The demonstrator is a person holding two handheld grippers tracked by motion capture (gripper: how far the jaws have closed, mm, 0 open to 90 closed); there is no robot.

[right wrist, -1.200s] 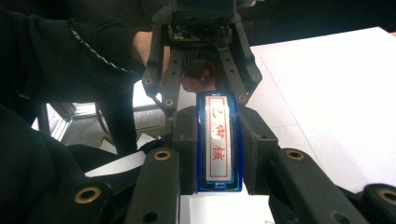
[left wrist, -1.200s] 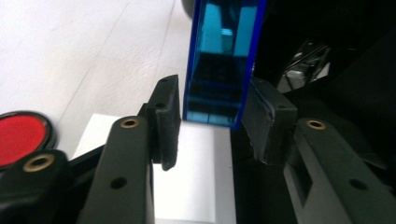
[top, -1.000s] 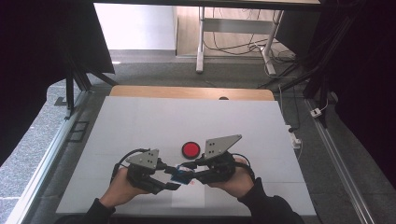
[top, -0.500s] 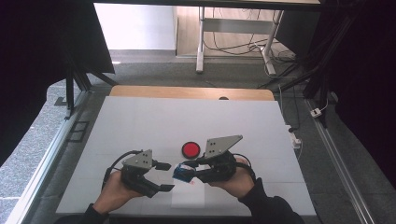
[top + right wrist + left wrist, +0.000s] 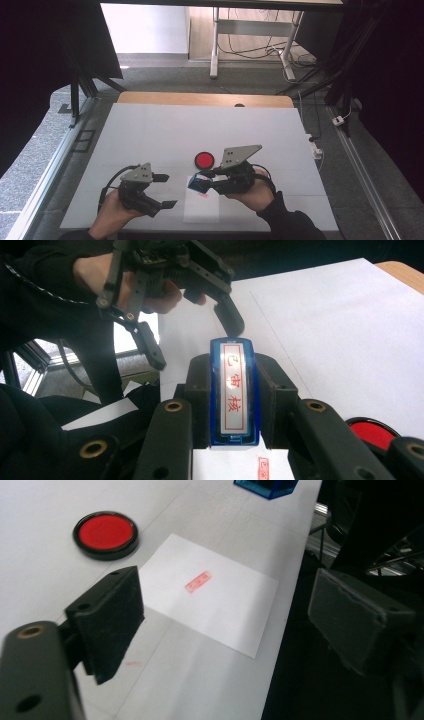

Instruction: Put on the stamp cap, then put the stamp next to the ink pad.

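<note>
My right gripper (image 5: 206,181) is clenched on the blue stamp (image 5: 197,183), just right of centre in the lower half of the high view. In the right gripper view the stamp (image 5: 234,392) stands in mid-frame with my 2 black jaws pressed against its long sides, its white label with red characters facing the camera.

My left gripper (image 5: 165,191) sits at lower left of the high view, and its jaws have just been opening; they stand wide apart with nothing between them.

The white sheet of paper (image 5: 201,210) lies low in the high view, between my 2 grippers. It bears 1 small red imprint (image 5: 198,581), seen near the centre of the left gripper view.

The red ink pad (image 5: 204,160), round with a black rim, rests on the table (image 5: 200,125) just above the stamp in the high view, apart from the paper.
</note>
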